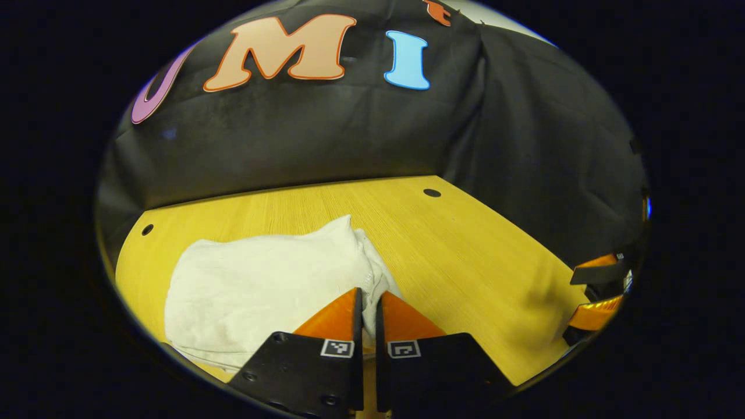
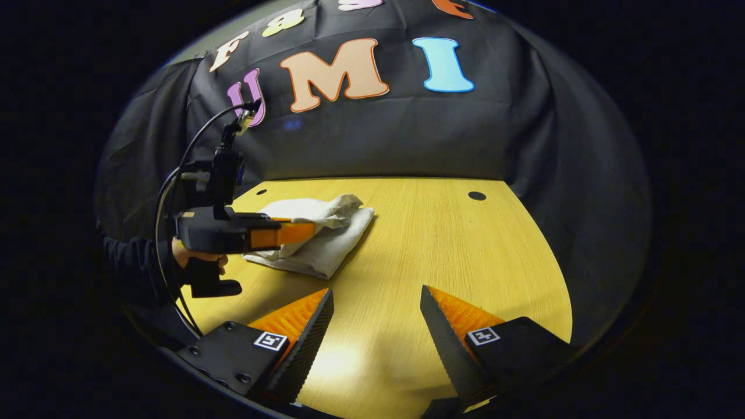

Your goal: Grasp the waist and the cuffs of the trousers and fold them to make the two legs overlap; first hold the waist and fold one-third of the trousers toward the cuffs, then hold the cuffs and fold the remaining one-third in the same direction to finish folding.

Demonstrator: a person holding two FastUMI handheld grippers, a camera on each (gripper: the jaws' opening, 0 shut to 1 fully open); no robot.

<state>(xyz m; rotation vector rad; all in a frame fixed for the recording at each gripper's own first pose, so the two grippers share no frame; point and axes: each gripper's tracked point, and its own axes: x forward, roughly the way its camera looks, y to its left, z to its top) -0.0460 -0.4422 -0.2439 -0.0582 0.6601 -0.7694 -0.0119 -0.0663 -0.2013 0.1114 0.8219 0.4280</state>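
Note:
The white trousers lie folded into a thick bundle on the left part of the yellow table. My left gripper is shut on the bundle's near right edge, with cloth pinched between its tips. In the right gripper view that same left gripper reaches in from the left, held by a hand, and bites into the trousers, whose top layer is rumpled upward. My right gripper hangs open over bare table, apart from the cloth and nearer than it. It shows again as the right gripper at the far right edge.
The table has small dark holes near its back corners. Black cloth walls close it in behind and to the right. A cable loops up from the left gripper. Bare wood stretches to the right of the trousers.

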